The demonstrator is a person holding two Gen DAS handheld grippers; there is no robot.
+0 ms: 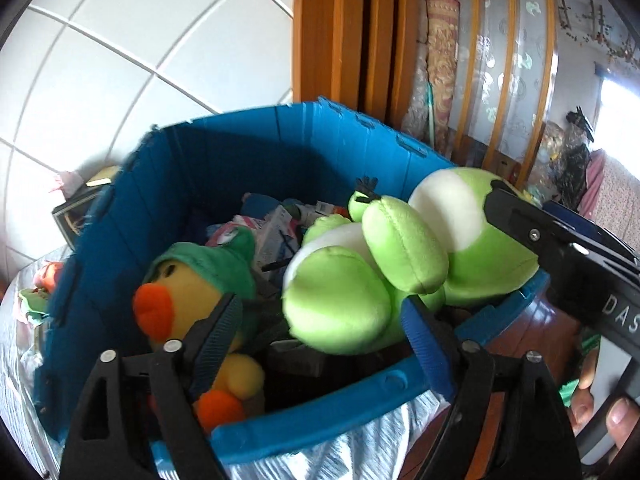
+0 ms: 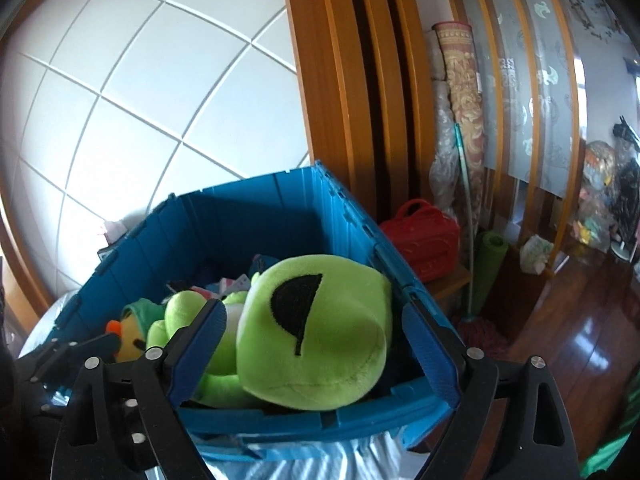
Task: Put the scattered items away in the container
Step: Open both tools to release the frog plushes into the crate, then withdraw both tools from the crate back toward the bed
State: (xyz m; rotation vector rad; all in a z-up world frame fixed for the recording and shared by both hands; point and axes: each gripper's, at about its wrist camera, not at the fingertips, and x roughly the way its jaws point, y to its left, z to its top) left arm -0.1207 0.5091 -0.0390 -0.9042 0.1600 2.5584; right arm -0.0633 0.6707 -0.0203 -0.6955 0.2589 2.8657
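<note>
Item, green frog plush point(image 2: 316, 332): lies atop the blue crate point(image 1: 192, 168), head on its 4 o'clock rim, beside the yellow duck plush point(image 1: 188, 296); your left tool point(image 1: 320, 320) and right tool point(image 2: 312, 344) stand apart, gripping nothing; remaining strays unseen.

A pale, shiny, wrinkled sheet point(image 1: 352, 456) covers the surface that carries the blue crate point(image 1: 168, 200). The crate stands directly on it. Left of the crate, small orange and green items point(image 1: 38, 288) lie on the same sheet, too blurred to identify. Beyond, a glossy wooden floor point(image 2: 580, 340) carries a red bag point(image 2: 428, 236).
</note>
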